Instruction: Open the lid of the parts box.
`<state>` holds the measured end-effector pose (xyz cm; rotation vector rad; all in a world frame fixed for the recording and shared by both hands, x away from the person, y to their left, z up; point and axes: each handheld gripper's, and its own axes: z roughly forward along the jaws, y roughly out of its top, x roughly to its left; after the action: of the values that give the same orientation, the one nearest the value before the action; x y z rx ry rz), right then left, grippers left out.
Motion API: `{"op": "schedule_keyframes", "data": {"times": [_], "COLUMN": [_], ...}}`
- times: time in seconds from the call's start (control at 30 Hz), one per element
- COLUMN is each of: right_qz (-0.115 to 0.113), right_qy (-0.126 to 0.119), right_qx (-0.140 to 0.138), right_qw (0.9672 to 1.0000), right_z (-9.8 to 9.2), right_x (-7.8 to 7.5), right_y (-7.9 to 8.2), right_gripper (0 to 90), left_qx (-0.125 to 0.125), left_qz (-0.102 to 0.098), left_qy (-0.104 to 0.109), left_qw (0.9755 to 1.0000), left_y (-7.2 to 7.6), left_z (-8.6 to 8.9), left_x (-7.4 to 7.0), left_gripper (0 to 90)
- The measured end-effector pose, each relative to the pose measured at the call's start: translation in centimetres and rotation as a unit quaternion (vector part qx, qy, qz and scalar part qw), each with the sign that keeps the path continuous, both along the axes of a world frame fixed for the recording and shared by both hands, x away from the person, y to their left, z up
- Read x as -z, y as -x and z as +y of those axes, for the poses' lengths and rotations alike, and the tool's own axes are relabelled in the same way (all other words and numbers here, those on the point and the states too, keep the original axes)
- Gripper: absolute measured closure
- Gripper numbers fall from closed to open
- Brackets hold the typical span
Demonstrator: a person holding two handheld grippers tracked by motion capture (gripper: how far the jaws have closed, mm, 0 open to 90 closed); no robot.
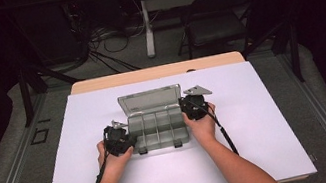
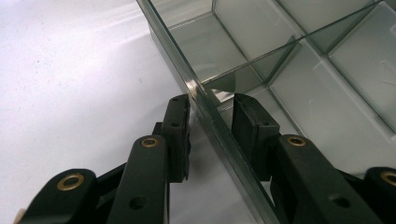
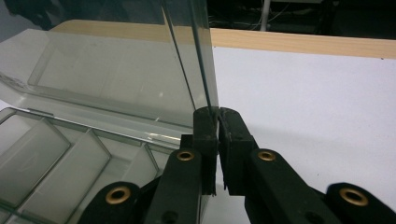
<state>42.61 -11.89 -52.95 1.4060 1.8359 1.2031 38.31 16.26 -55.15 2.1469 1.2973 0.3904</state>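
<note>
Box (image 1: pixel 157 125) of clear plastic, split by dividers into several compartments, sits near the middle of the white sheet (image 1: pixel 257 120) that covers the table (image 1: pixel 157 72), its lid (image 1: pixel 150 99) swung up and standing at the far side. Two latches hang at the box's near edge in the high view. The compartments I can see hold nothing. The left gripper (image 1: pixel 120 140) is at the box's left end, held in the person's left hand (image 1: pixel 114 158). In the left gripper view its jaws straddle the box's side wall (image 2: pixel 205 107), one jaw outside on the sheet side, the other inside a compartment; a gap shows on each side of the wall, so the left gripper (image 2: pixel 210 122) is parted around it, not squeezing it. The right gripper (image 1: pixel 194 106) is at the box's right far corner, in the right hand (image 1: pixel 203 127), with its grey plate on top. In the right gripper view the right gripper (image 3: pixel 218 122) has its jaws drawn together on the thin right edge of the upright lid (image 3: pixel 116 70), pinching it just above the hinge line. A chair and loose cables stand on the floor beyond the table.
</note>
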Motion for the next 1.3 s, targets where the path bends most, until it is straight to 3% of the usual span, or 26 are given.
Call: {"op": "schedule_keyframes", "data": {"times": [0.27,0.6,1.3], "right_qz": [0.032,0.047,0.073], "right_qy": [-0.015,-0.008,-0.021], "right_qx": [0.017,0.024,0.032], "right_qw": [0.9992,0.9986,0.9966], "right_z": [0.2,0.4,0.4], "right_x": [-0.5,-0.6,-0.3], "right_y": [-1.2,-2.3,-3.9], "right_gripper": [87.7,88.5,88.7], "left_qx": [0.0,0.002,0.001], "left_qz": [0.001,0.003,0.004], "left_qy": [0.001,0.003,0.005], "left_qw": [1.0,1.0,1.0], "left_y": [0.0,0.0,0.0], "left_z": [0.0,0.1,0.0], "left_x": [0.0,0.0,0.0], "left_gripper": [67.3,67.3,67.4]}}
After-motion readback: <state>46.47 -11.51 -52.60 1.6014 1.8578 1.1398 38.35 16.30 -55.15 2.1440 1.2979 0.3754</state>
